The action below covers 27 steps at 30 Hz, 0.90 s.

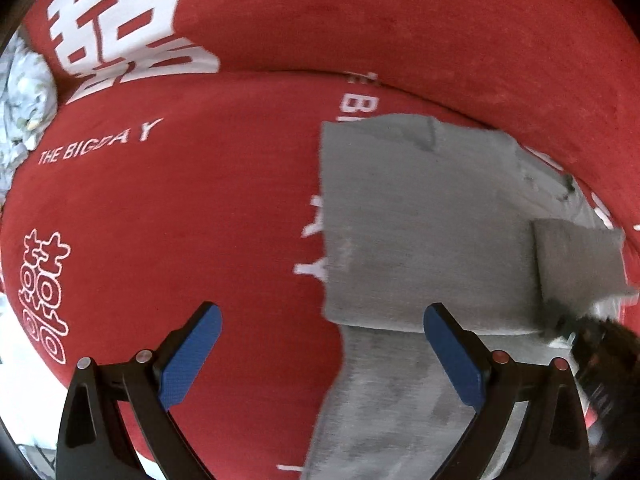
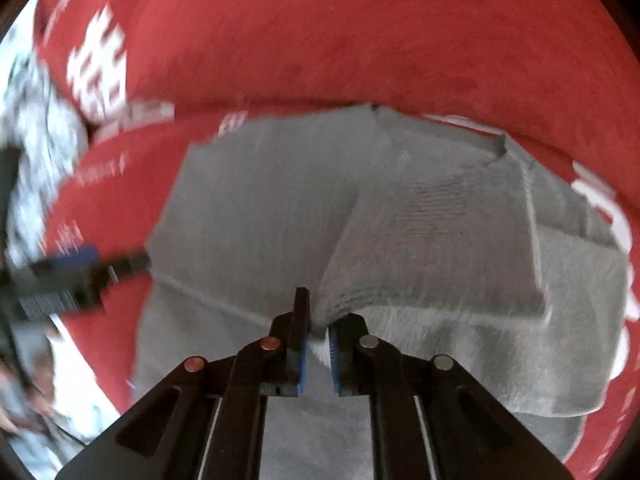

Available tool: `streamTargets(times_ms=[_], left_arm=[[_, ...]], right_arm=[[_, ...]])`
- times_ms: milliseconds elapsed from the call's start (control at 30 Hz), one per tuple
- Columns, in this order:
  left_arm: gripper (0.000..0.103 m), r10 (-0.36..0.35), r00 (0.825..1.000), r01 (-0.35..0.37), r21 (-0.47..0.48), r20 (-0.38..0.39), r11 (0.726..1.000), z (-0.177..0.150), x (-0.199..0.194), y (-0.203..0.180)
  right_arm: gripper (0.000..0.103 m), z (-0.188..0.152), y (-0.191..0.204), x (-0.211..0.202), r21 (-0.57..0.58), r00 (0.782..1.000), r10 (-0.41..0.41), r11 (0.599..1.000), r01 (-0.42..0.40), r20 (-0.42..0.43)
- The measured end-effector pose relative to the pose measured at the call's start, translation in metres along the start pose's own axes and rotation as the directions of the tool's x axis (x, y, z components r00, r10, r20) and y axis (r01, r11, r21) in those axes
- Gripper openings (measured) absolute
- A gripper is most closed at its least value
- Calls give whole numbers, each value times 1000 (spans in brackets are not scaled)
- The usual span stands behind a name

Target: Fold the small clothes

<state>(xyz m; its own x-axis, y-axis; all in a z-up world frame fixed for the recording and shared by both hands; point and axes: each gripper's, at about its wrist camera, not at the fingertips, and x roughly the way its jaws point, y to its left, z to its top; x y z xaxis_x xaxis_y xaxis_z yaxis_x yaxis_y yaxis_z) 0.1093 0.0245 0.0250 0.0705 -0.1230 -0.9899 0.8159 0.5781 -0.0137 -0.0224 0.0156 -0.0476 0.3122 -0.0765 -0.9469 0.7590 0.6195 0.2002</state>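
Each wrist camera is looking steeply down along its own claw, close above a red cloth. Both are sharing the grey garment, lying ahead of the right claw.

Grey garment; red cloth, white lettering.

place: home, prob bedroom/living rm
surface: soft red plush cover w/ white wedding-style characters + "THE BIGDAY" print, fills both views
crease: seam across cover, 12 o'clock, looks like sofa/bed cushion
laundry: grey knit garment spread on cover
edge: pale floral fabric at 9 o'clock
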Motion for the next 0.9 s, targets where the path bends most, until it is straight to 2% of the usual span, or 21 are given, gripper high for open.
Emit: streamTargets(times_ms=[33, 167, 200, 333, 433, 600, 700, 800, 900], left_arm=[[101, 3, 1000, -3, -6, 3, 1000, 1, 0, 3], [101, 10, 1000, -10, -18, 16, 1000, 3, -2, 11], [101, 11, 1000, -10, -19, 16, 1000, 4, -2, 12], [101, 6, 1000, -5, -11, 23, 1000, 6, -5, 11], [101, -6, 1000, 6, 0, 22, 1000, 5, -6, 7], [101, -33, 999, 33, 9, 11, 999, 3, -5, -1], [101, -43, 999, 43, 14, 10, 999, 2, -6, -3], [101, -53, 999, 53, 18, 10, 998, 2, -6, -5], [101, -69, 998, 68, 28, 10, 997, 1, -7, -9]], right_arm=[[15, -4, 7, 1, -40, 1000, -22, 999, 21, -6], [41, -21, 36, -4, -224, 996, -94, 970, 94, 13], [45, -24, 43, -5, -257, 994, -108, 960, 110, 19], [46, -33, 58, -13, -344, 989, -144, 927, 148, 39], [46, -34, 58, -18, -339, 993, -114, 934, 113, 18], [48, -40, 54, -33, -260, 999, -46, 964, 47, 10], [49, -41, 37, -43, -154, 1000, -2, 988, 3, 6], [49, -38, 7, -51, 17, 998, 57, 998, -58, 16], [49, -37, -31, -57, 218, 992, 109, 968, -120, 61]])
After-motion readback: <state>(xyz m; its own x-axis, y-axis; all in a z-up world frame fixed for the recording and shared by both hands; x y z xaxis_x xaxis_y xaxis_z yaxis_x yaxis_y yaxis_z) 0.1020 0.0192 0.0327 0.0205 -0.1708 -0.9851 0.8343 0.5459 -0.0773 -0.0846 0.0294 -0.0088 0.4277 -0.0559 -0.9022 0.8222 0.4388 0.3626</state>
